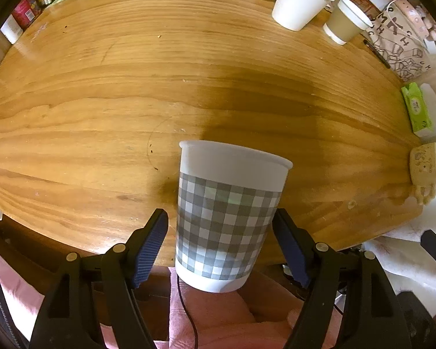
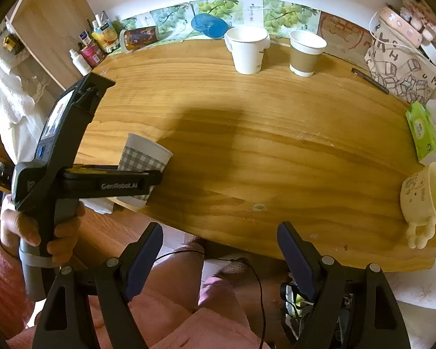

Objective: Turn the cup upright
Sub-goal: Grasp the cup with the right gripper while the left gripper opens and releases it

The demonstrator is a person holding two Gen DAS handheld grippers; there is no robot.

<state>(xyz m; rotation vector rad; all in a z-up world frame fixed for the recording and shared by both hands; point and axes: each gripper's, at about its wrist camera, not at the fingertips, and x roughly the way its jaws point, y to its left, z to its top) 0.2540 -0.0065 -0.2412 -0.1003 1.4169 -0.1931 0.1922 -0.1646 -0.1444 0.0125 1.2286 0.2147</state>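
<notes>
Wooden table point(image 1: 101, 87) carries the checked cup point(image 1: 226, 218) near its front edge, rim up, between the spread left gripper point(image 1: 221, 247); the right gripper point(image 2: 219, 258), also spread, holds nothing, farther away.

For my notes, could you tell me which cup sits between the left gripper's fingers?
The checked cup, between the left gripper; the white cup and brown cup stand far across the table.
</notes>
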